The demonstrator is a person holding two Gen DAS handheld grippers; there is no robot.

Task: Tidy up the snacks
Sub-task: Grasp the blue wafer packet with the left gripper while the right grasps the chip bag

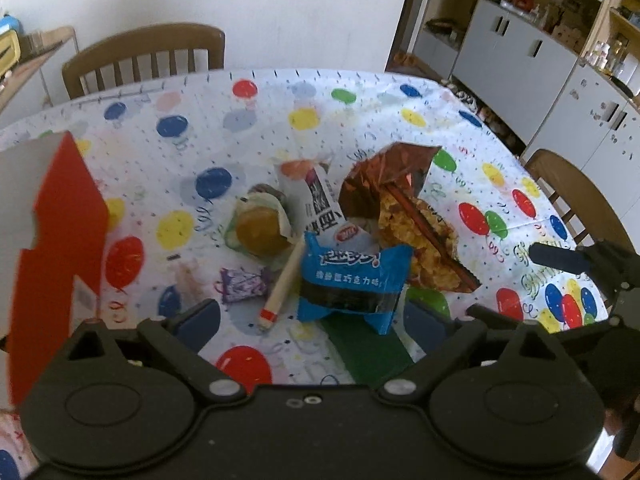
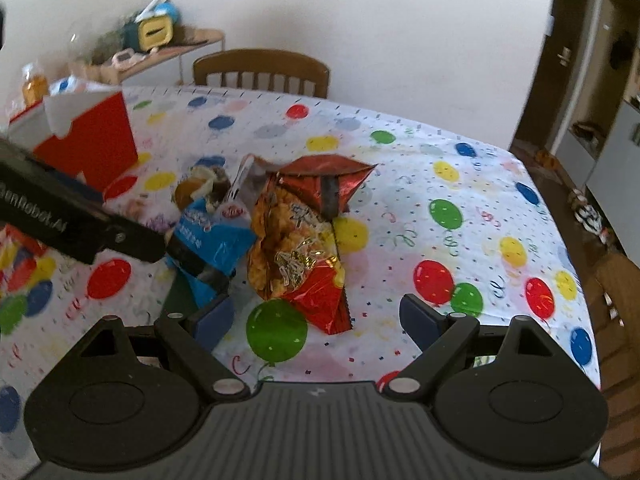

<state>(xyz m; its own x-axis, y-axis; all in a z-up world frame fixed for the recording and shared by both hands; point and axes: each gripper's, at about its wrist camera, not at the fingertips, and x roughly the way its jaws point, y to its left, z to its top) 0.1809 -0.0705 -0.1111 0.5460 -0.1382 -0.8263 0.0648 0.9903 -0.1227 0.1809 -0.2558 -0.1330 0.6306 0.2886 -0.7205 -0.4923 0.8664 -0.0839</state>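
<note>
A: Where are the snacks?

B: Heaped mid-table on the balloon tablecloth (image 1: pixel 360 92). The blue packet (image 1: pixel 352 280) lies nearest the left gripper (image 1: pixel 316 320), the red crisp bag (image 2: pixel 304 240) to its right, a round cake (image 1: pixel 260 232) and a white sachet (image 1: pixel 320 200) farther off, a small purple sweet (image 1: pixel 242 286) and a long stick wrapper (image 1: pixel 286 280) on the left. The red box (image 1: pixel 60 240) stands open at the far left.

A: How wide is the left gripper?

B: Spread, holding nothing. The packet's near edge sits between the fingers, apparently without touching either pad.

A: And the right gripper (image 2: pixel 316 320)?

B: Also spread and empty, hovering near the crisp bag's lower corner, over a green balloon print.

A: So the step?

B: I'd judge it's picking up the blue packet for the box. Best to push forward until the pads bracket the packet's dark middle band, not the crimped end, then close gently; it's probably soft and crushable. Lift straight so the sachet resting against it doesn't drag along.
</note>
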